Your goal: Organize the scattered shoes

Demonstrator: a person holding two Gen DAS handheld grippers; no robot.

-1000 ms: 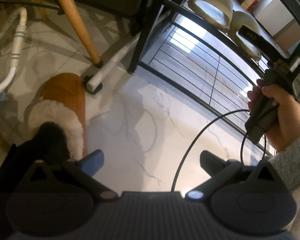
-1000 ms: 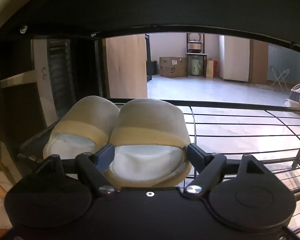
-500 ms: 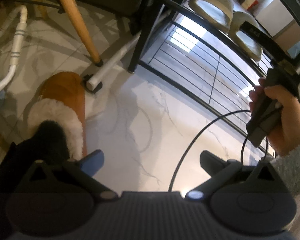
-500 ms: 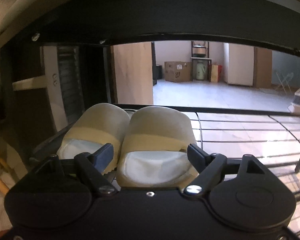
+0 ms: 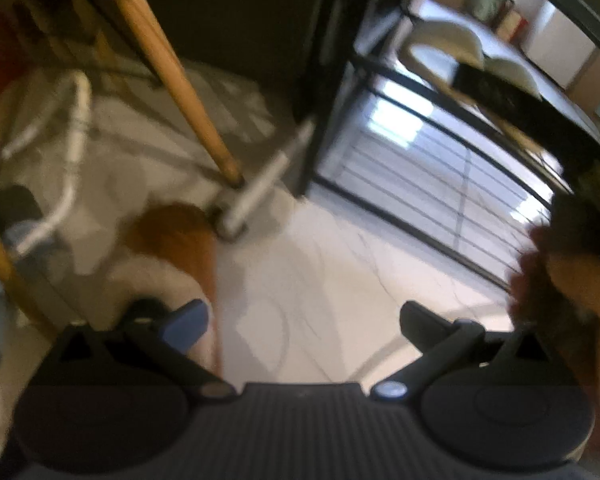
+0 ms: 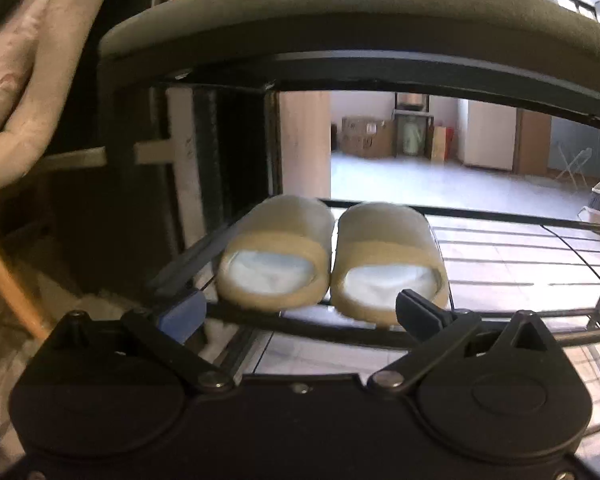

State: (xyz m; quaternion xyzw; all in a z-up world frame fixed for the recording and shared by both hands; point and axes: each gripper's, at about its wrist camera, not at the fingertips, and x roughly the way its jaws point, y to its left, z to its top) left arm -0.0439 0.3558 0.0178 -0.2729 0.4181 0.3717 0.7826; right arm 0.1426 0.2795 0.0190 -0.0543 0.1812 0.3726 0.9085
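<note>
Left view blurred; left gripper (image 5: 302, 324) jaws wide apart, nothing between, over white marble floor (image 5: 320, 280); brown fur-lined slipper (image 5: 176, 248) just beside left finger; wooden leg (image 5: 172, 76) behind; two cream slippers (image 5: 476, 54) on black rack (image 5: 420, 184).

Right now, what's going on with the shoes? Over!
Right gripper opening, nothing between its fingers. Left gripper open, empty. Two beige slippers side by side on the wire shelf. Brown furry slipper on the floor, by a chair leg.
</note>
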